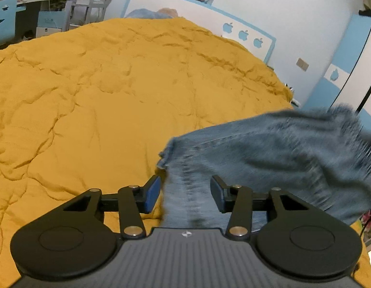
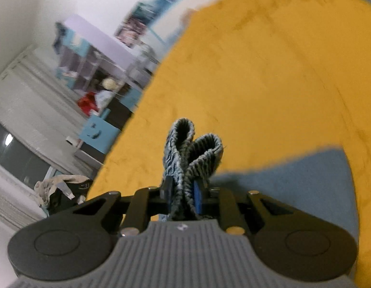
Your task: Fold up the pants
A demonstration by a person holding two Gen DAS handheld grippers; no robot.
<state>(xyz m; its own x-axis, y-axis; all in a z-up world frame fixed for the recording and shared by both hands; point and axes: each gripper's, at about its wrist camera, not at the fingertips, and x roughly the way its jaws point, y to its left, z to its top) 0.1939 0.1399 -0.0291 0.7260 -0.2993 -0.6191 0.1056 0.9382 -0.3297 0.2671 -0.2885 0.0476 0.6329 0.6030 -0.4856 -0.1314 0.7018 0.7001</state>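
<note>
Here the right gripper (image 2: 183,192) pinches the jeans' (image 1: 269,148) bunched waistband (image 2: 192,151) above the bed (image 1: 113,84), while the left gripper (image 1: 184,192) gapes around denim, needing to close next.

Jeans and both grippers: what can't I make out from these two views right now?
- Left wrist: the jeans are motion-blurred and cut off at the right edge; whether the left gripper, jaws apart, touches them is unclear.
- Right wrist: the right gripper pinches a denim fold; the rest is blurred behind its body.
- Neither view shows the whole garment on the yellow bedspread.
</note>
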